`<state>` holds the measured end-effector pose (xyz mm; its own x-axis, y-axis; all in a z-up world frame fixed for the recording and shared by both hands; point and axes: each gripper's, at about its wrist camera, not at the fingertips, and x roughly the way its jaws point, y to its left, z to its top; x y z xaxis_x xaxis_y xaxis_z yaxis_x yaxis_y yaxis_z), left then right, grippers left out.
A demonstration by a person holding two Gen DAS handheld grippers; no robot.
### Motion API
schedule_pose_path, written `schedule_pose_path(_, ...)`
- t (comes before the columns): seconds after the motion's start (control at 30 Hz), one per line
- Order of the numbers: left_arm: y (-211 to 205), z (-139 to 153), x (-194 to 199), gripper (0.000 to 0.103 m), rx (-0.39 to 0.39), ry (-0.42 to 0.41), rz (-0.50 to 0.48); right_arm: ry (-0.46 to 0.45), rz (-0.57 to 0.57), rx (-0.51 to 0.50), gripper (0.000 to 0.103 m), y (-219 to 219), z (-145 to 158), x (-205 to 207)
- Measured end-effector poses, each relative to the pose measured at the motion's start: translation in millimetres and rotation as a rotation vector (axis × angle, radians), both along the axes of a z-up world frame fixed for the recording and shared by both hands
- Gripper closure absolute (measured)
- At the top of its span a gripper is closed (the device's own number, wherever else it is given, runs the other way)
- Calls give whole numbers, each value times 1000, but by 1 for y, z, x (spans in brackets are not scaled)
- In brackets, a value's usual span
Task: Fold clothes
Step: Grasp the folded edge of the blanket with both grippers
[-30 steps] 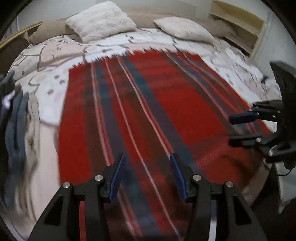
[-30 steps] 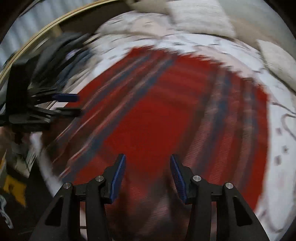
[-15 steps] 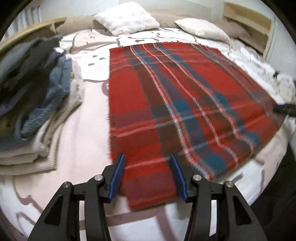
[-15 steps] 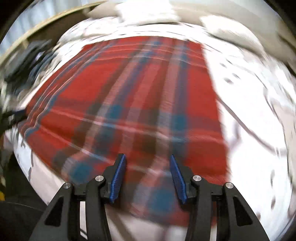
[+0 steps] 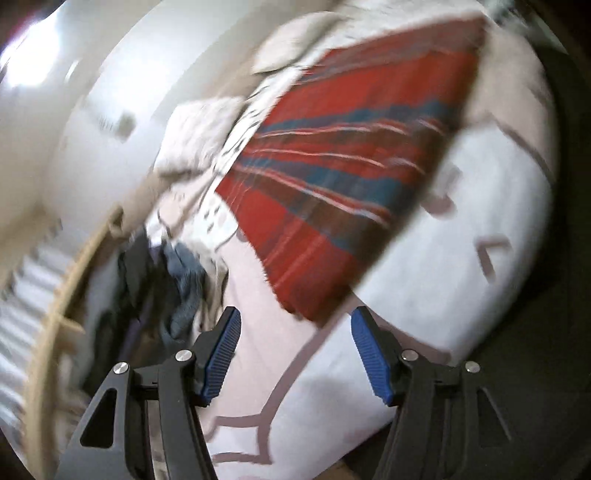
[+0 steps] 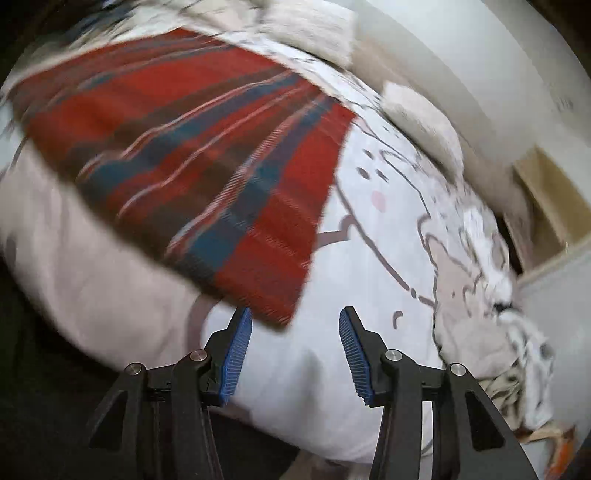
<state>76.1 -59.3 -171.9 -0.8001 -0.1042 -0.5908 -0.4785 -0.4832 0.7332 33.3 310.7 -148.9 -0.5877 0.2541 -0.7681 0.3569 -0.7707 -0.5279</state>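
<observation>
Red plaid blanket lying flat and spread on the bed, one short edge toward the near side. Both views now tilted and blurred, each centred on a near corner of the blanket instead of its middle as a second ago. Left gripper hanging just short of the near left corner, jaws apart with nothing between them, having just been opening wider. Right gripper likewise released and empty, gap unchanged from a second ago, left pad at the very edge of the near right corner; touching or just above, cannot tell through the blur. Pile of clothes heaped at the left side of the bed, apart from the blanket. Pillows beyond the far edge.

Probably means the spreading is finished and the fold is about to begin: one gripper per near corner, ready to pinch and carry the edge toward the far side. No fold made yet.
</observation>
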Motion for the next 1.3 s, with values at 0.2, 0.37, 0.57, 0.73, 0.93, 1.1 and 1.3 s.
schedule_pose_path(0.2,17,-31,-5,41,-188,107,-64,77,188,250,54,-25,-26,22)
schedule_pose_path(0.37,26,-39,-21,44,-260,167,-110,126,299,412,54,-40,-43,26)
schedule_pose_path(0.57,31,-40,-31,44,-308,192,-168,200,384,517,54,-48,-57,27)
schedule_pose_path(0.73,32,-36,-33,44,-319,190,-177,224,433,531,54,-45,-59,22)
schedule_pose_path(0.93,38,-38,-41,59,-317,202,-143,221,451,534,54,-44,-53,9)
schedule_pose_path(1.1,46,-50,-41,89,-334,173,-163,201,455,528,65,-48,-53,-2)
schedule_pose_path(1.3,42,-35,-37,96,-285,146,-181,167,504,539,96,-49,-53,-6)
